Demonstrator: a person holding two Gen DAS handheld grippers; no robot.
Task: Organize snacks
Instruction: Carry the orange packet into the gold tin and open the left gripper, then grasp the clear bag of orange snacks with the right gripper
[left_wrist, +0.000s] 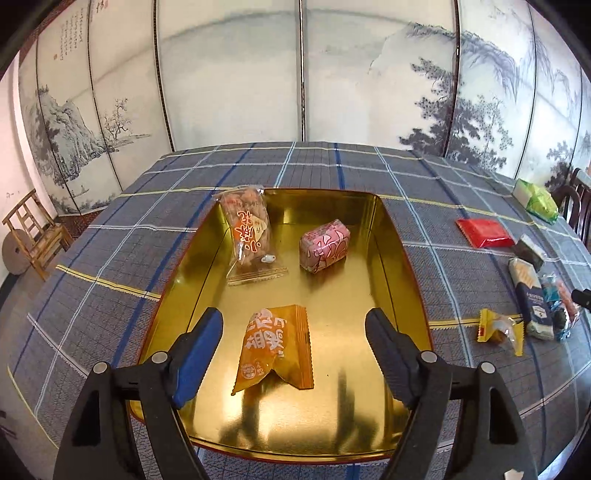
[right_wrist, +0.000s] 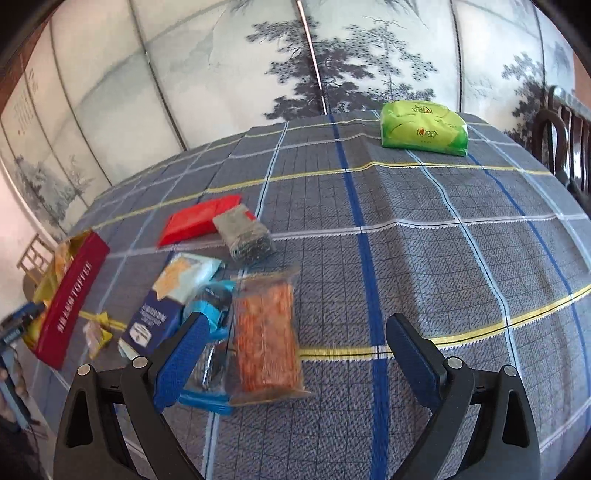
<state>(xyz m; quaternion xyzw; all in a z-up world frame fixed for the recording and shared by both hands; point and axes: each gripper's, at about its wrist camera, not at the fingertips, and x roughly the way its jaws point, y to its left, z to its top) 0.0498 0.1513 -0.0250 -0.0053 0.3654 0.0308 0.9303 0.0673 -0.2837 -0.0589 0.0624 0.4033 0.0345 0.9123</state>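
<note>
We saw the gold tin (left_wrist: 388, 236) lying open on the plaid cloth (left_wrist: 332, 166), its mirror-bright floor reflecting the gripper arms. Three snacks lay inside. The orange pack (left_wrist: 275, 347) sat nearest, crumpled, with white print and serrated ends, between the spread fingers of our left gripper (left_wrist: 293, 354) but touched by neither. The clear bag (left_wrist: 249, 236) of brown pieces leaned against the far left wall of the tin, its top over the rim. The pink pack (left_wrist: 325, 245), a small block with a white pattern, stood to its right.

Our left gripper stood open and held nothing.

Right of the tin, on the cloth, we saw the rest: a red pack (right_wrist: 201, 219) with a grey block (right_wrist: 243, 236) touching its right end, a navy pack (right_wrist: 162, 314), a blue pack (right_wrist: 212, 306) partly hidden by the left finger, a clear pack (right_wrist: 266, 336) of orange-brown bars, and a small yellow sweet (right_wrist: 98, 334) near the tin's red side (right_wrist: 70, 295).

Our right gripper (right_wrist: 295, 354) was also open and empty, with the clear pack of bars lying between its fingers, close to the left one.

A green pack (right_wrist: 424, 129) lay well apart at the far edge, before the painted screen (left_wrist: 229, 74).
</note>
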